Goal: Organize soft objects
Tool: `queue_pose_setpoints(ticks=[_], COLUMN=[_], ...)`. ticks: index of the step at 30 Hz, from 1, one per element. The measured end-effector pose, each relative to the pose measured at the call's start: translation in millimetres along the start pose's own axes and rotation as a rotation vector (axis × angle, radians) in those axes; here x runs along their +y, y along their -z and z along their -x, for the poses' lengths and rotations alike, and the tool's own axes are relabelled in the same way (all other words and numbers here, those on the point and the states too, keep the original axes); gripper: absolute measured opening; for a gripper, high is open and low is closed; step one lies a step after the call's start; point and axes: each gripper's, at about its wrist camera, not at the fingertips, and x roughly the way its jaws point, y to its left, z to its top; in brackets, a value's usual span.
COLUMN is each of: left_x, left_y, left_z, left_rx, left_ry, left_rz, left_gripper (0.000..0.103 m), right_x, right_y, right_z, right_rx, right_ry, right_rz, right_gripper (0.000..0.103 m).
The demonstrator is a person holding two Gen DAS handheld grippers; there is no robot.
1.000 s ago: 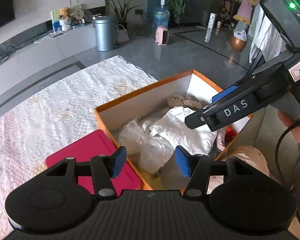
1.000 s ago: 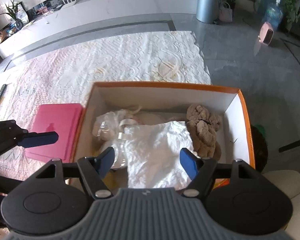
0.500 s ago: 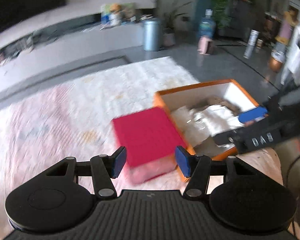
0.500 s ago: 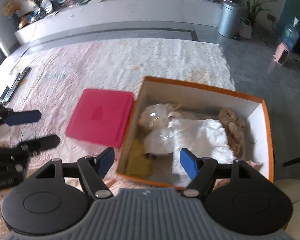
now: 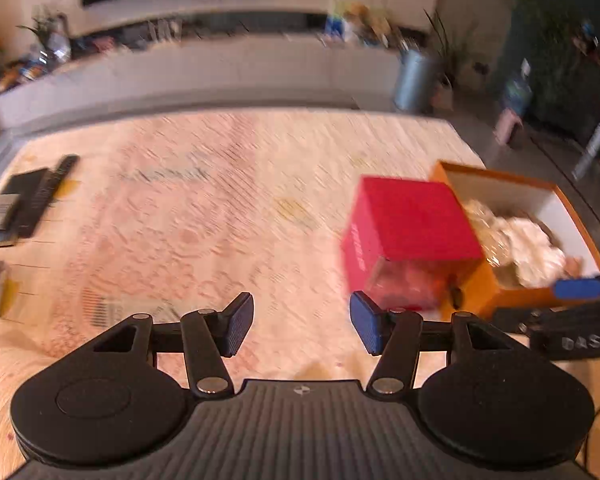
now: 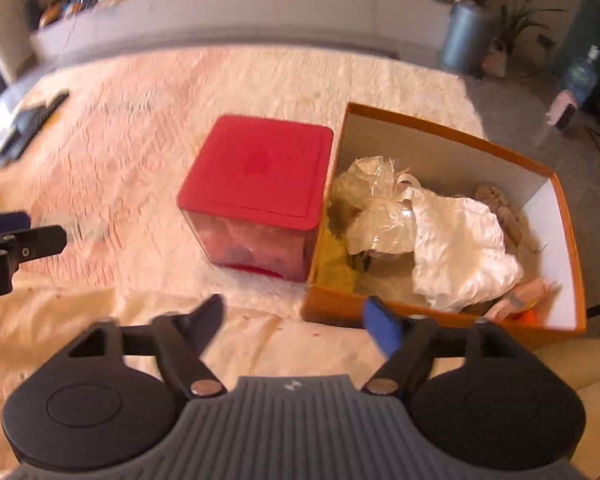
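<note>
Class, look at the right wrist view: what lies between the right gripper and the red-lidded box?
Only bare cream rug separates the right gripper from the red-lidded box.

Left wrist view: looked forward and down along its own fingers; patterned rug (image 5: pixel 204 216) filled centre, red-lidded box (image 5: pixel 410 236) and orange box (image 5: pixel 540 248) at right edge. Right wrist view: steeper, nearer, same red-lidded box (image 6: pixel 256 184) centre, orange box (image 6: pixel 460 216) right. Both shared rug, boxes.

"DAS" in pale letters on the right gripper (image 5: pixel 576 292) body
</note>
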Motion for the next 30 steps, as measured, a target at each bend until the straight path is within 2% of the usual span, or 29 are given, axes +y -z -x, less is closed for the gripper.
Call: queue_pose_setpoints(ticks=[8,13,17,22,25,30], left_x=[24.3,35.7,40.6,44.8,44.8,42.4], left_y=[37.3,56.7,68.0,78.5,83.5,89.1], left_z=[13.8,13.6,8.5,2.7,0.0,-1.0], left_rx=[-0.141,-0.182,-0.176,-0.159,-0.160,-0.165], left_ry=[-0.121,-0.167,-0.184,-0.198,-0.202,-0.205], left_rz=[-0.015,0.021,0.030,0.034,0.031,0.016], left_gripper=[0.066,0.069,0.074,0.075,0.080,0.083], right_x=[37.6,57.5,64.3,74.8,78.6,74.2], right_y=[39.3,60.4,69.0,86.9,89.2,91.7], right_z=[14.5,14.8,2.6,-11.7,-15.0,-15.2], right_rx=[-0.201,-0.340,-0.368,-0.399,-0.404,-0.419], right_ry=[0.033,0.071,0.056,0.094,0.091,0.076], right_rz=[-0.075,-0.067,-0.078,-0.024,-0.005,-0.031], right_gripper=[0.092,0.093,0.093,0.093,0.093,0.093])
